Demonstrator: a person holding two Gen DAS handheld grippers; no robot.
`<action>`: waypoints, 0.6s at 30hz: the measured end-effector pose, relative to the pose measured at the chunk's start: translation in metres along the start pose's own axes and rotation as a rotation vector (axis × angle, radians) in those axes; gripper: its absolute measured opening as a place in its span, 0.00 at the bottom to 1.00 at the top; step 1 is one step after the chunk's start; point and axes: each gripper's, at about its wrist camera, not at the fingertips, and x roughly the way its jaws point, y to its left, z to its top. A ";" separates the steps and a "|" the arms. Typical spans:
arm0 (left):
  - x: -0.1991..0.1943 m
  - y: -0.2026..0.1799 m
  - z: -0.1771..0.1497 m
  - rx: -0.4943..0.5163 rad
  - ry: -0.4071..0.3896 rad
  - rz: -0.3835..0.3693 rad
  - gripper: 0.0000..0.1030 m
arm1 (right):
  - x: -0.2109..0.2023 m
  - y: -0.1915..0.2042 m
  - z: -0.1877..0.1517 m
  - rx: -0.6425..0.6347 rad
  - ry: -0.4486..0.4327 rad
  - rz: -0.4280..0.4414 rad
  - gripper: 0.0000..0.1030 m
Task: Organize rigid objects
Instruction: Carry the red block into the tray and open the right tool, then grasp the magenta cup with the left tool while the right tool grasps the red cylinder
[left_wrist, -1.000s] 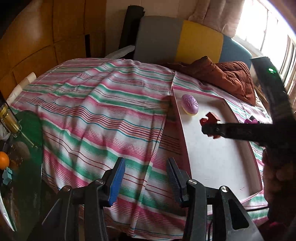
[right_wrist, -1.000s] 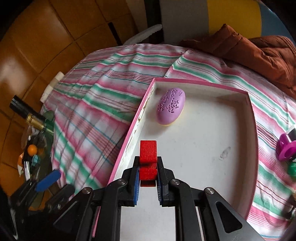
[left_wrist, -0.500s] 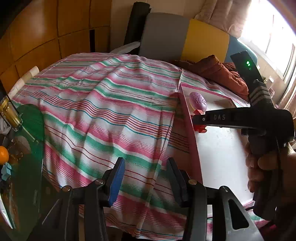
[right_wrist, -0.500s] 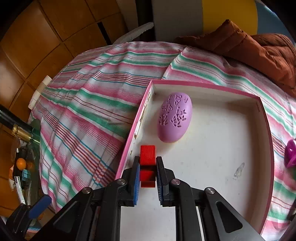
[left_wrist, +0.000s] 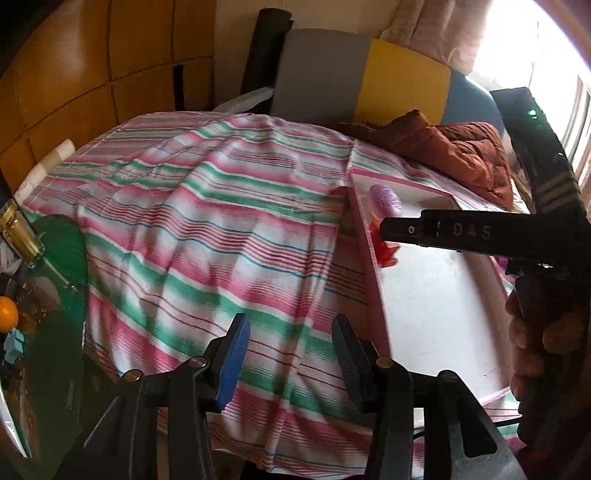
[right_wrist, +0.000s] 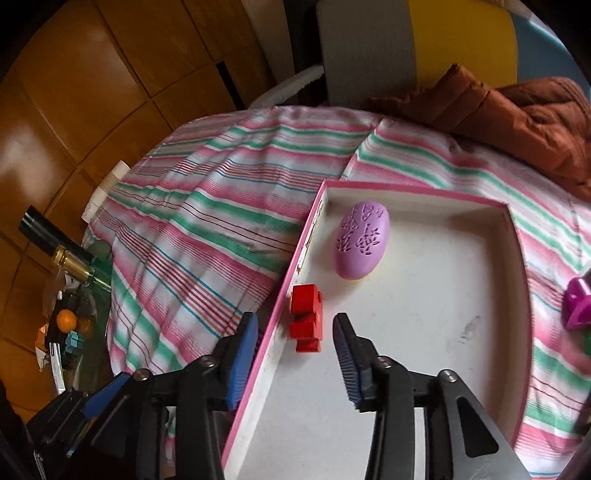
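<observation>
right gripper (right_wrist: 295, 345) fingers just opened, parted beside red block (right_wrist: 306, 317) in tray (right_wrist: 517, 266).

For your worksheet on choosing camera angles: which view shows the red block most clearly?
The right wrist view: the red block lies whole in the pink tray, unobstructed. In the left wrist view the right gripper covers part of the block.
</observation>
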 end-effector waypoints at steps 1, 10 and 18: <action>-0.001 -0.002 0.000 0.003 -0.004 -0.006 0.45 | -0.005 0.000 -0.001 -0.008 -0.010 -0.004 0.47; -0.002 -0.018 0.005 0.018 0.007 -0.075 0.45 | -0.062 -0.030 -0.017 -0.023 -0.105 -0.058 0.60; -0.001 -0.047 0.012 0.089 0.022 -0.115 0.45 | -0.107 -0.096 -0.036 0.060 -0.147 -0.163 0.65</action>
